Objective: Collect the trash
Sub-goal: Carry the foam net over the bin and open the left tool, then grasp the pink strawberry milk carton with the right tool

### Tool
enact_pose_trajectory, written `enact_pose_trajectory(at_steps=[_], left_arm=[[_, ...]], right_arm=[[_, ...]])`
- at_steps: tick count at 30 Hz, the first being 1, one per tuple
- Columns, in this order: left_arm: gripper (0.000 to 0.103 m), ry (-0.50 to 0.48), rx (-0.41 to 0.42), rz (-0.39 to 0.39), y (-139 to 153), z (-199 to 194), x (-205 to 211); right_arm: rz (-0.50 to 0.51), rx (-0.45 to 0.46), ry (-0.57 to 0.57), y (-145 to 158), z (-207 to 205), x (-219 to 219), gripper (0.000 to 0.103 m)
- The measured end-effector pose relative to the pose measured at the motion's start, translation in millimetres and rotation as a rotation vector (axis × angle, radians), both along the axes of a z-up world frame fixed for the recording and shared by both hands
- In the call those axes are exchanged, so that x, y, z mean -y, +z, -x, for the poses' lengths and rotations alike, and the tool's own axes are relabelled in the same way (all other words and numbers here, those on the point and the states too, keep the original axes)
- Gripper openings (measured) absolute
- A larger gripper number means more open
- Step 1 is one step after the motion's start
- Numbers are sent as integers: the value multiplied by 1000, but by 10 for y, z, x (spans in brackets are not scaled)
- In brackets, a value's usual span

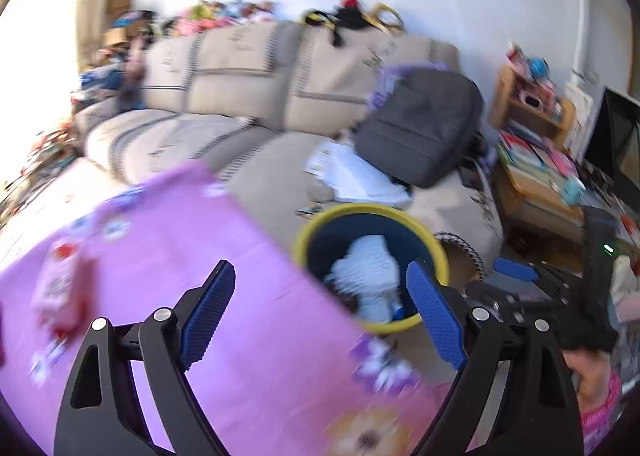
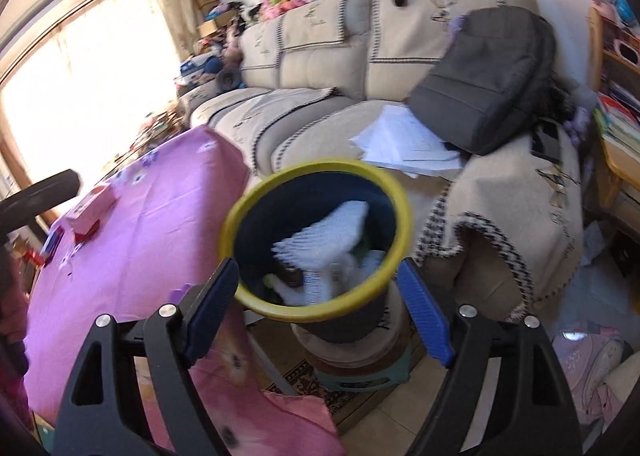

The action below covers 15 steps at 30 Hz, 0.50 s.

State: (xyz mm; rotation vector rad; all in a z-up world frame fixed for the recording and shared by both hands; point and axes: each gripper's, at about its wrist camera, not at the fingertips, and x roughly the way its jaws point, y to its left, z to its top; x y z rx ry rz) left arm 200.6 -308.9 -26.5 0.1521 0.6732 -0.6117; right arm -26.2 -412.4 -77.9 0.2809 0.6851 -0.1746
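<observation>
Right wrist view: upright bin (image 2: 316,240) mouth-up holding white trash (image 2: 328,240), both claws (image 2: 318,316) apart, empty.

The right gripper (image 2: 318,310) hangs with its blue-padded jaws spread wide and nothing between the pads, just above the yellow rim of a dark bin (image 2: 402,212). White crumpled paper (image 2: 332,240) lies inside the bin, which stands on a round stool (image 2: 360,360) beside the corner of a table under a pink cloth (image 2: 152,240). A small pink box (image 2: 90,210) sits near the cloth's far left edge. Behind, a beige sofa (image 2: 320,56) carries a grey backpack (image 2: 492,80) and loose white sheets (image 2: 404,148).
</observation>
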Motion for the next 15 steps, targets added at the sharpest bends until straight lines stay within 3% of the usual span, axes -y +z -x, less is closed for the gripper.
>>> enact_pose_trajectory(at_steps=[3,9,15], left_arm=[[91,110,36,32,103,229,-636],[92,420,113,18,158,648,-1904],[92,552,98,20,100,810,-2721]], right_arm=[[1,10,74,95,-225,-343,81],[-19,54,286,308,-803,-1398,82],[-51,78,385,396,-1321,-2397,82]])
